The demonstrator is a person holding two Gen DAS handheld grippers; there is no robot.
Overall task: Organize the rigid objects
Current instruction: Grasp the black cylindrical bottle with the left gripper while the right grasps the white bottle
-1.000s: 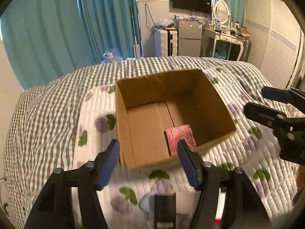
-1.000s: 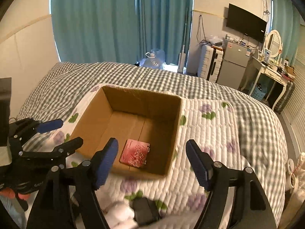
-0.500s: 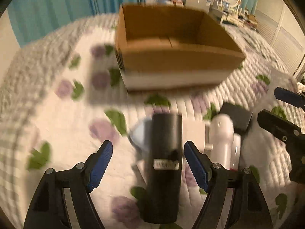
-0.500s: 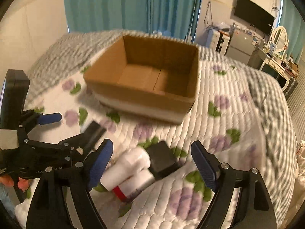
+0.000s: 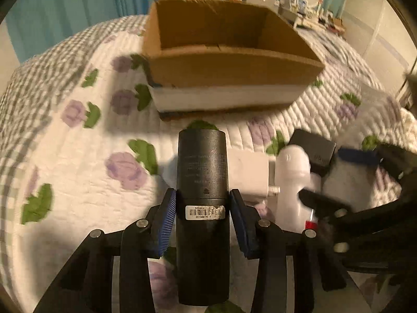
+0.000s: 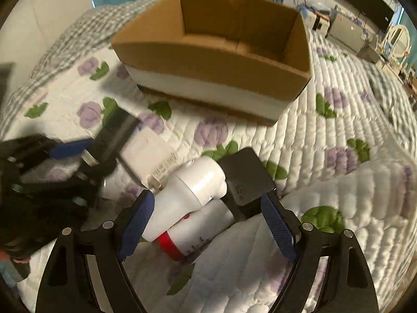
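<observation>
Two claws work the pile on the bed: the left claw (image 5: 202,215) pinches a black cylinder (image 5: 202,172) lying on the quilt, while the right claw (image 6: 207,223) hangs spread around a white bottle (image 6: 192,190) and dark box (image 6: 245,180). Pickup seems underway; next, lift the cylinder clear into the cardboard box (image 5: 224,73) beyond.

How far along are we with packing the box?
Done: nothing confirmable; the cardboard box floor is mostly hidden. In hand: left tongs closed on the black cylinder; right tongs open around the white bottle. Left: that bottle, the black block and white charger lie on the quilt.
</observation>
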